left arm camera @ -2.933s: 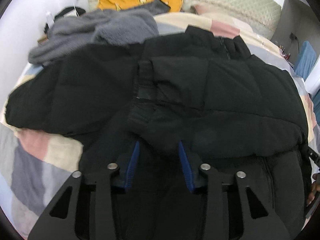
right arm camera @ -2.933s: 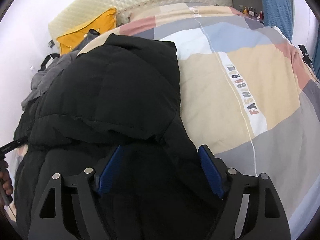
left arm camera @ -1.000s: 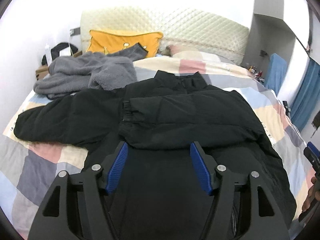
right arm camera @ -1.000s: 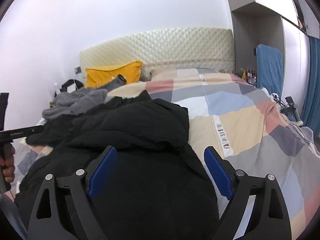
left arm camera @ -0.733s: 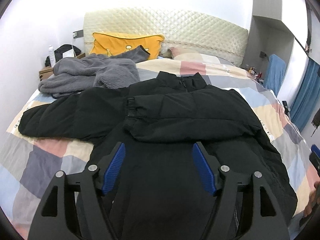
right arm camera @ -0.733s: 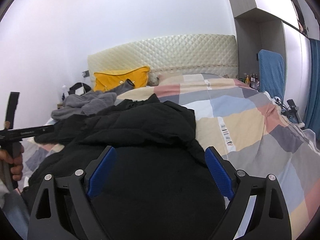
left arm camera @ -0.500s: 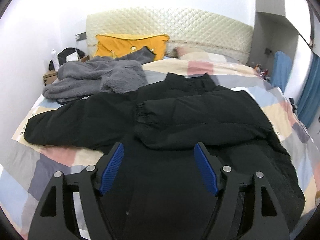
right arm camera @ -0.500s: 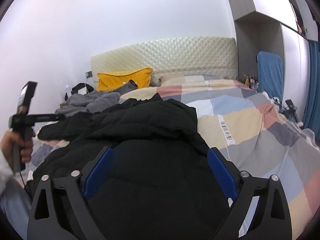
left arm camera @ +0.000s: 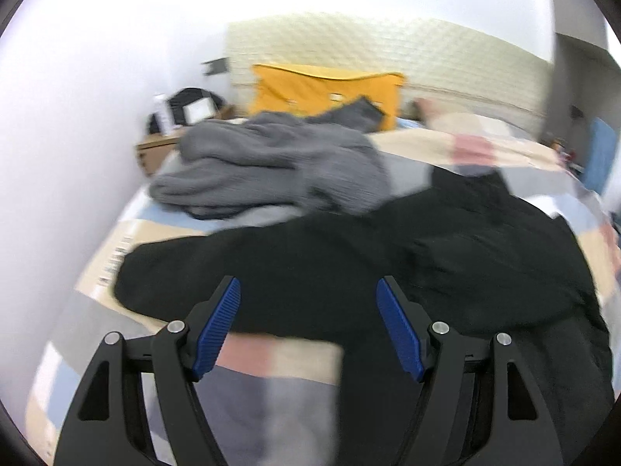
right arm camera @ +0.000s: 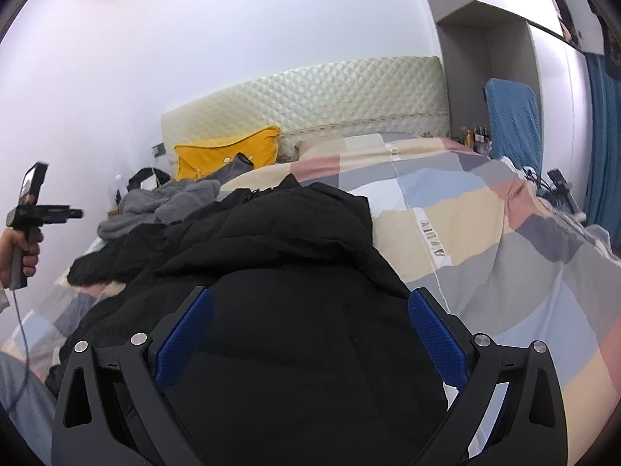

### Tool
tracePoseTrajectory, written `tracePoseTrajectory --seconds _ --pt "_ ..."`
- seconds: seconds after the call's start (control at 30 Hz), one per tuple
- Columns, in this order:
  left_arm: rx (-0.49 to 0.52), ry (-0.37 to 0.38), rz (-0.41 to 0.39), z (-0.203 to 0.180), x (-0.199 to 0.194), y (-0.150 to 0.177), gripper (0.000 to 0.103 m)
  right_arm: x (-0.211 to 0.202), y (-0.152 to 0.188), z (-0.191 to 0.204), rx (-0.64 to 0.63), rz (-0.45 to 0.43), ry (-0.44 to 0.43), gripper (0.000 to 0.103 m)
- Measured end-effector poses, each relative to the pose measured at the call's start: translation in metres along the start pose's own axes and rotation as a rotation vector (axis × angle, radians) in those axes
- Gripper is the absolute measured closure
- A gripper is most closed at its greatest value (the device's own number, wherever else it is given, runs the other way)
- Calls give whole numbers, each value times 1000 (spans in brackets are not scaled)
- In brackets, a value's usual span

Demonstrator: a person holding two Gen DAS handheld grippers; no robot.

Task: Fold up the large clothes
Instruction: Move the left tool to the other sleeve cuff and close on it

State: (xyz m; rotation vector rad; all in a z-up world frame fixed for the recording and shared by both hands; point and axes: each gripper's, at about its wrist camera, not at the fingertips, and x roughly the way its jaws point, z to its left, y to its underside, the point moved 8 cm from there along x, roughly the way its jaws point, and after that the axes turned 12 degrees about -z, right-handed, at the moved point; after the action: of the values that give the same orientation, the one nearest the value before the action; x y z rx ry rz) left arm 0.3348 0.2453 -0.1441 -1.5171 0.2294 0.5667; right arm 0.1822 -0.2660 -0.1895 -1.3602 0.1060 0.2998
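**A:** I'm looking along the left gripper [left arm camera: 308, 316] now. Its fingers are standing apart with nothing between them, aimed at the outstretched sleeve [left arm camera: 217, 268] of the black puffer jacket [left arm camera: 485, 256]. The picture is blurring, so I can't make out the cuff.

**B:** Where is the jacket lying?

**A:** It's spreading across the patchwork duvet [right arm camera: 485, 233] on the bed, collar toward the headboard. One sleeve is already lying folded over the chest; the other is reaching out to the left.

**B:** And your right side?

**A:** The right gripper [right arm camera: 310, 320] is hovering over the jacket's lower body, jaws gaping wide and empty.

**B:** How are you expecting it to handle?

**A:** I'm judging it soft, puffy and light, with a slick shell. It will likely spring back and slide, so I'm planning to pinch the sleeve near its end, taking a full bunch of padding.

**B:** Counts?

**A:** I'm counting one black jacket, one heap of grey fleece [left arm camera: 271, 163], one yellow pillow [right arm camera: 229, 151], two grippers.
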Motion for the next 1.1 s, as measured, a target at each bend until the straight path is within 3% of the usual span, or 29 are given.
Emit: tracePoseTrajectory --seconds 0.13,0.23,0.3,0.4,0.5,0.63,0.8,0.87,1.0,1.1 --pt "-45 -88 7 68 11 -4 30 3 -1 -6 32 -3 13 2" --pt "-144 -121 31 119 20 5 30 5 -2 -2 3 -6 23 2" --pt "-235 -126 53 151 28 19 30 6 -2 2 -26 -1 33 2" --pt "-280 -161 136 184 43 49 21 10 0 7 -61 21 44 2" --pt "-316 -147 183 207 53 73 21 12 0 8 -72 29 63 2" --pt "-462 -95 206 236 69 105 20 17 -2 13 -107 29 116 2" --pt "-781 -29 198 263 108 142 20 33 2 33 -175 47 129 2" --pt "-856 -14 208 269 130 152 20 37 5 38 -183 53 134 2" --pt "-932 -18 225 279 165 169 20 46 13 41 -199 85 148 2" --pt "-1025 5 186 289 188 177 20 56 17 45 -198 100 149 2"
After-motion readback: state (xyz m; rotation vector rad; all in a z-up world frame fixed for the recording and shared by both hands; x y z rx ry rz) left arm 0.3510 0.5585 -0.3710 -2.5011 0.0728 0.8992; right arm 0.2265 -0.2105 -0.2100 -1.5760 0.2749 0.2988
